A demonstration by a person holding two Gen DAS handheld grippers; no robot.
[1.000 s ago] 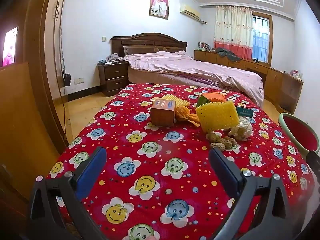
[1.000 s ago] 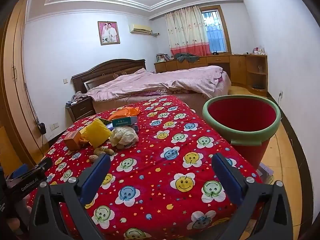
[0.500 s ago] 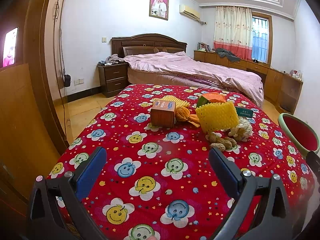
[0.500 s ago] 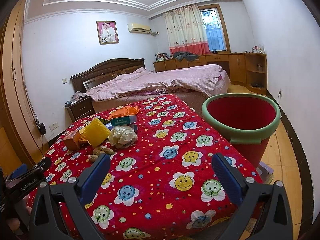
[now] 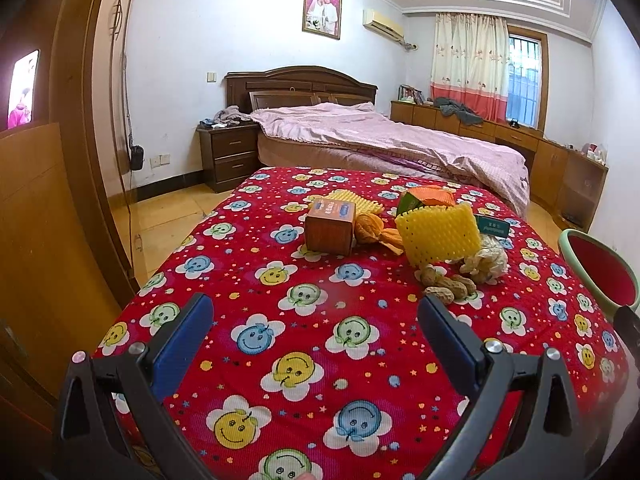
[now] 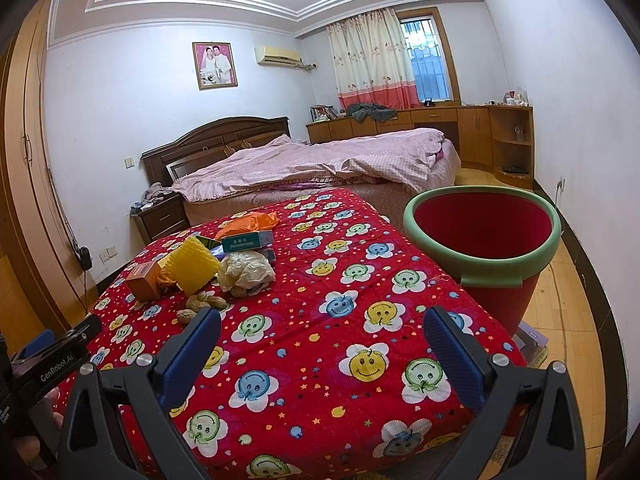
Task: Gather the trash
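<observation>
Both grippers, left gripper (image 5: 312, 326) and right gripper (image 6: 322, 336), hover spread and empty. Nothing is collected yet; next, I judge, reach the peanuts (image 5: 446, 282), then the bin (image 6: 480, 264).

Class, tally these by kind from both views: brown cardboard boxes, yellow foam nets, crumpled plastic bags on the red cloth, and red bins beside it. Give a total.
brown cardboard box: 1
yellow foam nets: 2 (the other lies flat behind the box)
crumpled plastic bag: 1
red bin: 1
Total: 5

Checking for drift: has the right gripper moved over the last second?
Yes, slightly. The right gripper has eased forward and left: the bin now sits lower and nearer against the desk.
</observation>
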